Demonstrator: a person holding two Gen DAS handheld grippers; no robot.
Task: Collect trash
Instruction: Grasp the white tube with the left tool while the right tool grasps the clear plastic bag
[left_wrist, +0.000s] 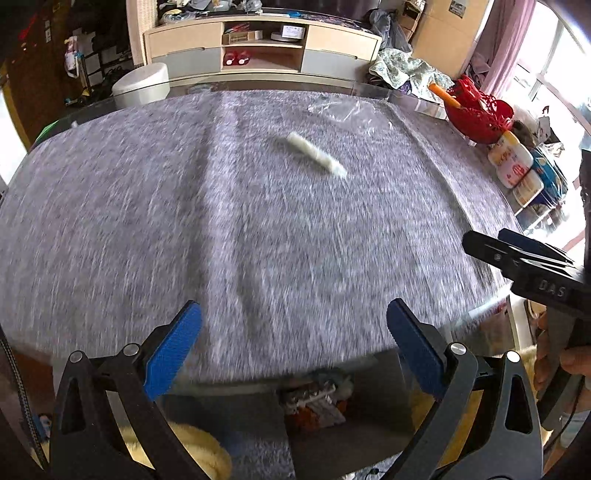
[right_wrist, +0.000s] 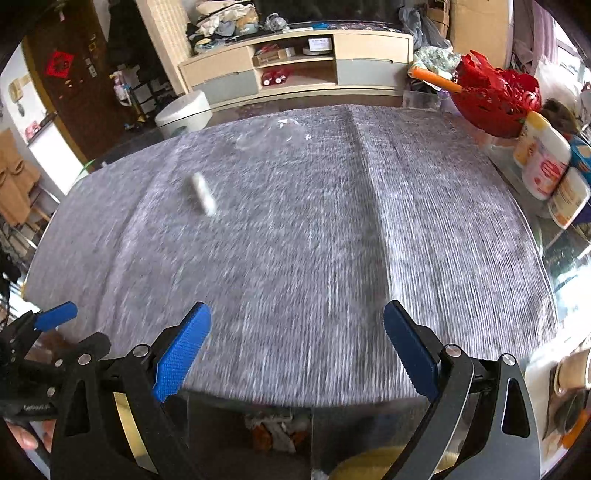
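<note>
Trash remaining: small white rolled paper scrap (left_wrist: 317, 156) lay mid-table on grey speckled tablecloth (left_wrist: 184, 221); crumpled clear plastic wrapper (left_wrist: 341, 112) sat beyond it near far edge. Bin with collected trash (left_wrist: 314, 400) visible below near table edge. Best next approach, judged: descend over scrap, straddle its short axis, close gently. Left gripper (left_wrist: 293, 347) and right gripper (right_wrist: 297, 345) angled downward over near edge, jaws spread wide, nothing between them.

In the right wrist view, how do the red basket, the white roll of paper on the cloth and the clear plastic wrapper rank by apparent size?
1. red basket
2. clear plastic wrapper, edges faint
3. white roll of paper

The fisheye lens distorts, so true sizes stay unsure.
</note>
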